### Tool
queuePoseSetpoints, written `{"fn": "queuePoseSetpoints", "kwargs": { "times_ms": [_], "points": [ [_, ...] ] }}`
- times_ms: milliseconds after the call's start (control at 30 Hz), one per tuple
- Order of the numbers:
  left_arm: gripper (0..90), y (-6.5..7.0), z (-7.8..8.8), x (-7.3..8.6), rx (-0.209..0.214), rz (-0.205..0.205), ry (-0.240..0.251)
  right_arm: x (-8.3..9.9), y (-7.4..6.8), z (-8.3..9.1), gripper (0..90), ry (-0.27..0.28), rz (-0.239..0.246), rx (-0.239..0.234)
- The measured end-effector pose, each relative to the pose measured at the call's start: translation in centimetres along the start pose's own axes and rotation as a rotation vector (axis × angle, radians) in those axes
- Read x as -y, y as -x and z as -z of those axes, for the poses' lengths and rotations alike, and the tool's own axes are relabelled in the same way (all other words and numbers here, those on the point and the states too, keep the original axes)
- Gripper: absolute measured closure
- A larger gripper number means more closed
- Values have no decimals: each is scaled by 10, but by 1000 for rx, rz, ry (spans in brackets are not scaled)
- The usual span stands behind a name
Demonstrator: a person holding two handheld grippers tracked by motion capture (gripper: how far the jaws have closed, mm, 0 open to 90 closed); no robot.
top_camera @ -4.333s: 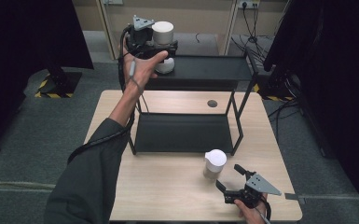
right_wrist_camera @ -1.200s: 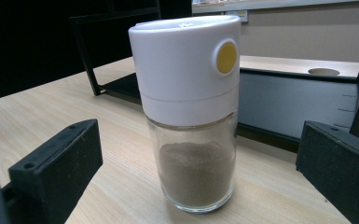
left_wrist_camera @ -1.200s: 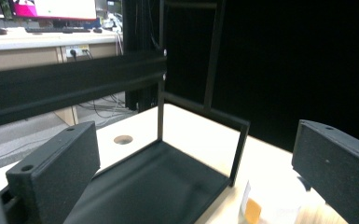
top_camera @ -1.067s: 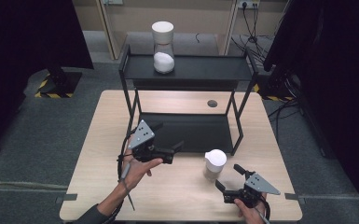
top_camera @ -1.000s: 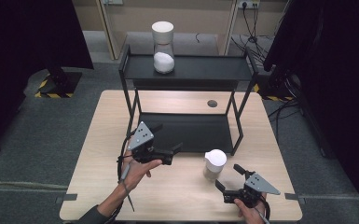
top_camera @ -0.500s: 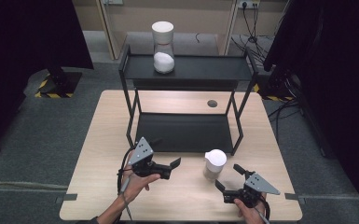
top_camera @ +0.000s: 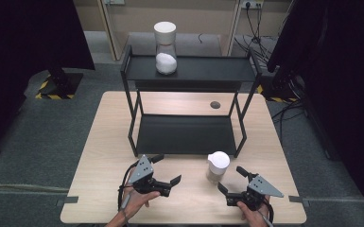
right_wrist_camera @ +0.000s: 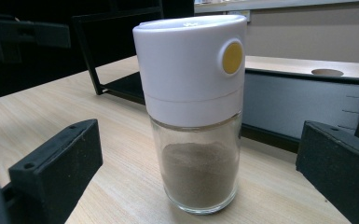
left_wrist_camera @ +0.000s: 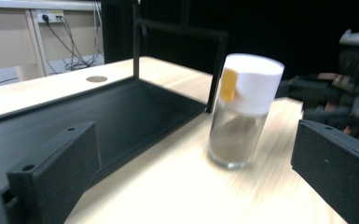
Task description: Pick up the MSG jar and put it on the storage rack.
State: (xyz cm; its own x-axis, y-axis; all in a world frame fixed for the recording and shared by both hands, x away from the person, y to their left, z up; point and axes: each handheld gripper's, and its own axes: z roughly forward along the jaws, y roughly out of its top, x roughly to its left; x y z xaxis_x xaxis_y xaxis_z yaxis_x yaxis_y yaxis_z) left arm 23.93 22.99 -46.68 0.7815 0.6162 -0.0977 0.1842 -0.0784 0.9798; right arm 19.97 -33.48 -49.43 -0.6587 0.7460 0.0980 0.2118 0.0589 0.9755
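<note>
The jaws of the right gripper are spread wide and empty, with the brown-powder shaker framed between them but untouched, just ahead on the wooden table. The left gripper is likewise held agape, grasping nothing, and is pointed toward the same shaker from its left. A black two-tier rack is seen behind, with a white-powder shaker set upright on its top shelf.

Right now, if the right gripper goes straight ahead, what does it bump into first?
Most likely the spice jar: it stands upright on the table, right between the open jaws of the right gripper, with the black shelf behind it.
</note>
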Motion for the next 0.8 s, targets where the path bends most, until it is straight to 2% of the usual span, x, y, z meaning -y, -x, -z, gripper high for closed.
{"fn": "queuePoseSetpoints", "kwargs": {
  "times_ms": [100, 233, 467, 800],
  "points": [
    [5, -1, 1, 7, -11, -9, -4, 0, 0, 0, 6, 0, 1, -2],
    [5, -6, 2, 12, -14, 9, -13, 0, 0, 0, 6, 0, 1, -4],
    [5, -12, 5, 24, 5, 19, -28, 0, 0, 0, 6, 0, 2, -8],
    [3, -15, 8, 30, -5, 20, -2, 0, 1, -1, 6, 0, 6, -11]
  ]
}}
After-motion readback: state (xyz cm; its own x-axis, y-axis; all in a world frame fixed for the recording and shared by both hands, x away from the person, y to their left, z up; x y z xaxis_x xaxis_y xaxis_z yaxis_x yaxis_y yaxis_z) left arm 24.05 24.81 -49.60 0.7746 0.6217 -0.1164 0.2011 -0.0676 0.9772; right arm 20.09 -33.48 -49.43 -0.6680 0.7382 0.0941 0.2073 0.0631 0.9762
